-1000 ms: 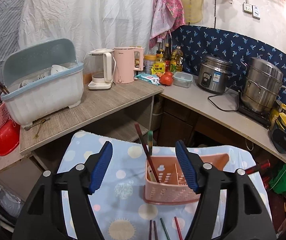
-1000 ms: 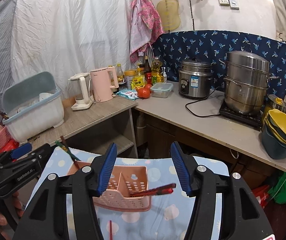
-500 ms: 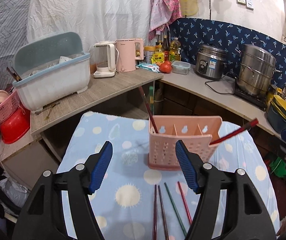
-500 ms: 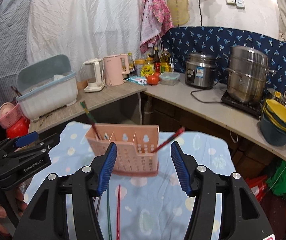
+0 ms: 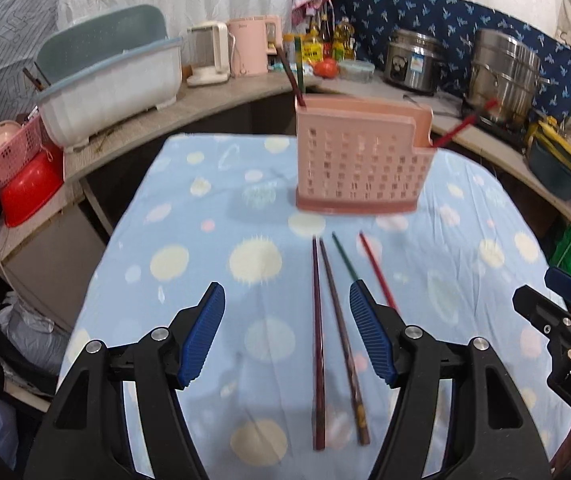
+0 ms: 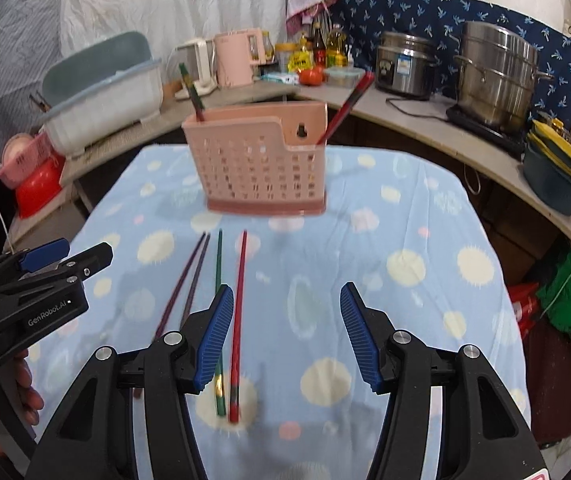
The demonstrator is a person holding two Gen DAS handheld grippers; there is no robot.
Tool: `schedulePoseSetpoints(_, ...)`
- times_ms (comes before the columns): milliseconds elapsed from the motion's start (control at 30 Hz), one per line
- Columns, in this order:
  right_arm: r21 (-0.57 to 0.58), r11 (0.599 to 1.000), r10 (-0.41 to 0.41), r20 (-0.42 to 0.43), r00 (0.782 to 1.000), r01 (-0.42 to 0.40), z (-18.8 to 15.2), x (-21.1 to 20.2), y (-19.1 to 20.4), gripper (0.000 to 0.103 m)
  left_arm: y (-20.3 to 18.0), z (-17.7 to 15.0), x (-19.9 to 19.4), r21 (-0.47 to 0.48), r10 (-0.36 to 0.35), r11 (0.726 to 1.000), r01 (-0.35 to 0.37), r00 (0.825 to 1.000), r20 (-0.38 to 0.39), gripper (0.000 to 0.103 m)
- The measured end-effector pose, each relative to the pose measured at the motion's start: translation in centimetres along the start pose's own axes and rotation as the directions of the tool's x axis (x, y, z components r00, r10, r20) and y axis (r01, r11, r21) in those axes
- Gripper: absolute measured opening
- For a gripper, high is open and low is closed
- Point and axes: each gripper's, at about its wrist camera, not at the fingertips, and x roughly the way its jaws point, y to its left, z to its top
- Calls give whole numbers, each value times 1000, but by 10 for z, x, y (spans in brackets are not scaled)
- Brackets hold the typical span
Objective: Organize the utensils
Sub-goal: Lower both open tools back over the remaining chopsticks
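A pink perforated utensil holder [image 5: 359, 160] [image 6: 261, 160] stands on the blue dotted tablecloth [image 5: 189, 280]. A dark red and a green chopstick [image 5: 291, 76] lean in its left end, and a red chopstick [image 5: 461, 128] leans in its right end. In front of it lie two dark purple chopsticks [image 5: 317, 320], a green chopstick [image 6: 218, 264] and a red chopstick [image 6: 240, 288]. My left gripper [image 5: 285, 300] hovers open over the purple pair, holding nothing. My right gripper [image 6: 285, 296] is open and holds nothing, with the red chopstick just inside its left finger.
Behind the table runs a counter with a white dish bin [image 5: 113, 80], kettles [image 5: 245, 46], a rice cooker [image 5: 413, 60], a steel steamer pot [image 5: 501, 68] and stacked bowls [image 6: 557, 172]. A red basin [image 5: 29, 192] sits at the left. A hand [image 6: 5, 396] holds the left gripper.
Both grippers have come down and drawn back from the holder. The loose chopsticks on the cloth now lie between and under the fingers. Neither gripper's jaws changed.
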Motion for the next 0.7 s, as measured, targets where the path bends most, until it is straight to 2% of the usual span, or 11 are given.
schedulePoseSetpoints(167, -10, 1000, 10, -67, 998, -10, -33, 12, 9, 51, -1, -34, 11, 13, 2, 1000, -1, 998, -70, 59)
schedulePoseSetpoints(367, -3, 1000, 26, -125, 992, -27, -58, 25, 17, 48, -6, -65, 22, 32, -12, 999, 16, 992, -127, 55)
schedulePoseSetpoints(467, -6, 1000, 27, -136, 990, -28, -62, 28, 20, 48, -10, -75, 29, 46, -19, 999, 26, 988, -153, 49)
schedulePoseSetpoints(600, -8, 1000, 28, -152, 988, -30, -65, 32, 22, 44, -10, -84, 39, 49, -21, 998, 31, 982, -188, 36)
schedulePoseSetpoints(700, -11, 1000, 24, -163, 986, -26, -67, 36, 23, 40, -10, -86, 41, 47, -31, 998, 40, 981, -192, 33)
